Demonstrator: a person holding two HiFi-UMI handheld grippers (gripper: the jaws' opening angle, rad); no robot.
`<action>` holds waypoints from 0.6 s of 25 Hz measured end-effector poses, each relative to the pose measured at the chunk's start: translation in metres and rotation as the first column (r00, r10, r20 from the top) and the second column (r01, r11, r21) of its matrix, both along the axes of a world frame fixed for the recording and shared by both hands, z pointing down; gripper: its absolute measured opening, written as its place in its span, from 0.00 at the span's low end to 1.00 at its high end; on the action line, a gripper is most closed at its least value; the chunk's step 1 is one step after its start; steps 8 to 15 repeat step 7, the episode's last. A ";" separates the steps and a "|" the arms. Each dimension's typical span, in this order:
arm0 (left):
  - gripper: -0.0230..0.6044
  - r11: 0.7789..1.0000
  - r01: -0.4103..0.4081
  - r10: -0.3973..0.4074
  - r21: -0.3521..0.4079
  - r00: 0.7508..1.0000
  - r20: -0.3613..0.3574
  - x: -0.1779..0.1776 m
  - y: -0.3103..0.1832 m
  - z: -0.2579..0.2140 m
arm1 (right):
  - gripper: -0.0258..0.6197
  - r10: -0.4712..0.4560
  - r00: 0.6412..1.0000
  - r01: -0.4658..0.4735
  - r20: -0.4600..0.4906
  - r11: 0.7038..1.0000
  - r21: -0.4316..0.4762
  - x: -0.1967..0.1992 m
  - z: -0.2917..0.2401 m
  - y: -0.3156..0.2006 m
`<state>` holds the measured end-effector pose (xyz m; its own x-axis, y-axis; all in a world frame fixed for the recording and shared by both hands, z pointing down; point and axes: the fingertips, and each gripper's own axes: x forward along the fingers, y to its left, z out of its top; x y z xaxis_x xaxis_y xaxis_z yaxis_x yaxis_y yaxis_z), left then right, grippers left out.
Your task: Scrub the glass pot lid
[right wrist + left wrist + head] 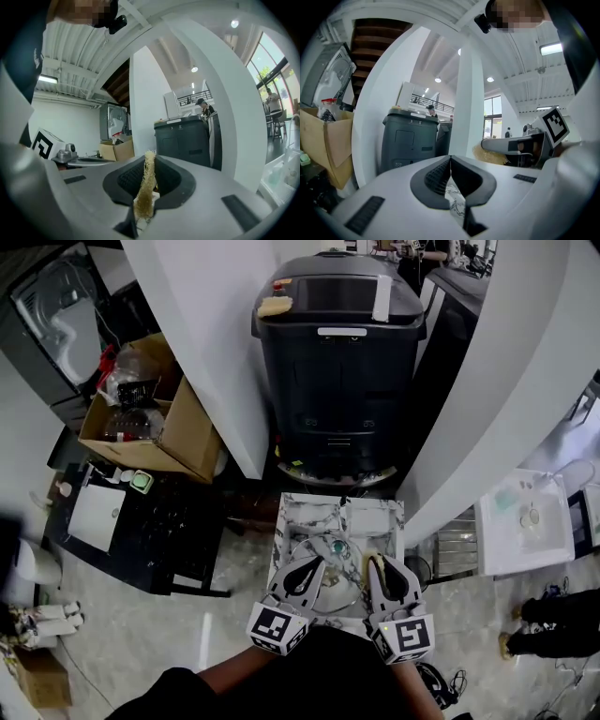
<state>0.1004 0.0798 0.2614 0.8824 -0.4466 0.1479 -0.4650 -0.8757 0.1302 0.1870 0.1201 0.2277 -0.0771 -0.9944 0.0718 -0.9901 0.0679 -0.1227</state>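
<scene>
Small table (298,512): white with grey streaks like marble. It stands on the floor, just in front of the big bin.
On the small table: a round glass lid (332,589) with a shiny rim. It covers much of the top.
Floor (234,615): pale grey and shiny.
On the floor: a big dark bin (337,381), a low black table (178,540) to the left, and a tangle of cables (439,681) at the bottom right.
On the low black table: a white sheet (97,515) and a small green thing (141,482).
White table (525,549) at the right: a few pale things, too small to tell.
</scene>
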 end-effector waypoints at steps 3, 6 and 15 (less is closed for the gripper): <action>0.06 0.997 -0.032 0.031 -0.064 0.999 -0.015 0.004 0.002 0.005 | 0.14 -0.012 1.000 0.012 -0.015 1.000 0.008 -0.001 -0.006 -0.002; 0.06 0.995 -0.047 0.045 -0.093 0.999 -0.025 0.004 0.003 0.009 | 0.14 -0.029 0.999 0.029 -0.026 0.999 0.016 -0.009 -0.011 -0.003; 0.06 0.994 -0.049 0.047 -0.097 0.999 -0.027 0.003 0.003 0.010 | 0.14 -0.035 0.999 0.035 -0.026 0.999 0.019 -0.012 -0.012 -0.003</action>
